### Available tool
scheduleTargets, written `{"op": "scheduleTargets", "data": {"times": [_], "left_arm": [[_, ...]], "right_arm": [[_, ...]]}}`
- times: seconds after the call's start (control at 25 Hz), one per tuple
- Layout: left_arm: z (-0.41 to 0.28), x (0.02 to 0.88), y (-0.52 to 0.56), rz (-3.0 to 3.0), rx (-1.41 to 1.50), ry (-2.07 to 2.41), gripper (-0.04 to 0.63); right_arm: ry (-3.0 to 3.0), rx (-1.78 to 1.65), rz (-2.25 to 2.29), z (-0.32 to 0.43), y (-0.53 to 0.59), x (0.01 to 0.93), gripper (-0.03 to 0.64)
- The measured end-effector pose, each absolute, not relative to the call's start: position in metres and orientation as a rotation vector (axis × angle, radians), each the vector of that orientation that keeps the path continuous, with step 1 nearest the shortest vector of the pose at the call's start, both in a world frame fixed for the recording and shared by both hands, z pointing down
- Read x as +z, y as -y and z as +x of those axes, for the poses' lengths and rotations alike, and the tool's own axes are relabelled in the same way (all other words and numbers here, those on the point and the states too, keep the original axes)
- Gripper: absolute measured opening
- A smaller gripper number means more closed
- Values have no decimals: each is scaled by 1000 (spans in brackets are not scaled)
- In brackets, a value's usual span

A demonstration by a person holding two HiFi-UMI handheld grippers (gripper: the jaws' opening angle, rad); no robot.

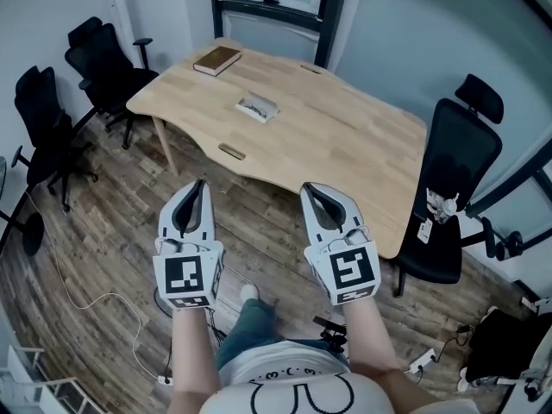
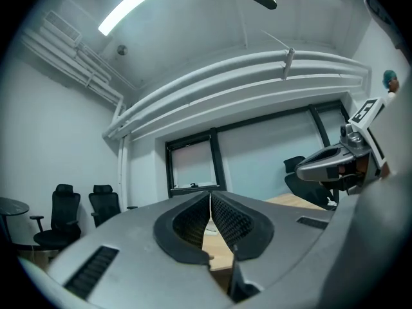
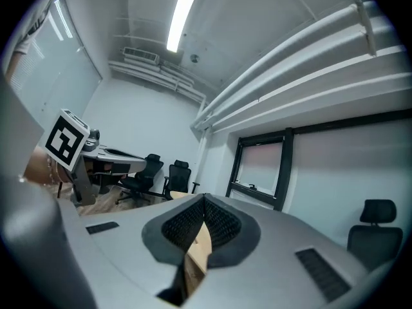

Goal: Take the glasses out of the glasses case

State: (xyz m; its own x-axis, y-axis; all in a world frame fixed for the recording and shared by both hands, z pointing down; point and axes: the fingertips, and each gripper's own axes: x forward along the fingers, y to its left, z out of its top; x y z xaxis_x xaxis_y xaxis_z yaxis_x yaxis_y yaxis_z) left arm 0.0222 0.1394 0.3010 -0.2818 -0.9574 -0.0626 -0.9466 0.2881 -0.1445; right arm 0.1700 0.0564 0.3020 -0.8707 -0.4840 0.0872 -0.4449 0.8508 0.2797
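Two hand-held grippers, one task item, one work surface.

Item 1, glasses case (image 1: 257, 107): pale, oblong, lying flat on the wooden table (image 1: 345, 136), towards the far side of the top. Something dark sits in or on it; too small in the head view to say whether the glasses are exposed. Its long axis runs roughly along the 10-to-4 o'clock line in the head view. A brown book (image 1: 217, 59) lies well apart from it, at 11 o'clock, near the far corner.

Item 2, left gripper (image 1: 199, 185): held short of the near table edge, over the wood floor, pointing at 12 o'clock. The case lies at about 1 o'clock from its tips, well apart. Its own view (image 2: 210, 199) shows the ribbed pads pressed together at the tips with only table top showing through the slit below; nothing pinched, nothing touched.

Item 3, right gripper (image 1: 308, 189): level with the left one, also short of the table edge, pointing at 12 o'clock. The case lies at about 11 o'clock from it, well apart. Its own view (image 3: 203, 202) likewise shows the pads closed on each other, empty.

Judgement: the case sits between the two lines of aim, neither gripper clearly nearer; both must reach forward over the table and spread before any grasp across its short side.
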Motion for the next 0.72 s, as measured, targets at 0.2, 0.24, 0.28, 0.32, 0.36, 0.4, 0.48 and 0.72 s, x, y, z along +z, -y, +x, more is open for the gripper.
{"op": "scheduleTargets", "data": {"times": [0.2,0.24,0.28,0.32,0.36,0.4,0.48,0.72], "left_arm": [[-43,292,-87,-1809,-111,-2387,20],[-54,290,-78,-1814,-111,-2381,20],[-65,289,-69,-1822,-115,-2374,20],[-74,288,-62,-1831,-120,-2367,20],[-83,288,-55,-1840,-124,-2360,20],[-91,289,-49,-1848,-124,-2356,20],[-104,292,-37,-1862,-123,-2353,20],[-138,313,-9,-1891,-138,-2391,20]], "right_arm": [[2868,-350,766,110,-5,296,51],[2866,-345,778,99,5,295,51],[2864,-340,789,88,12,294,51],[2862,-334,798,79,19,294,51],[2862,-328,804,70,25,294,51],[2863,-320,808,61,30,294,51],[2859,-302,812,46,41,297,51],[2800,-278,842,16,76,311,51]]}}
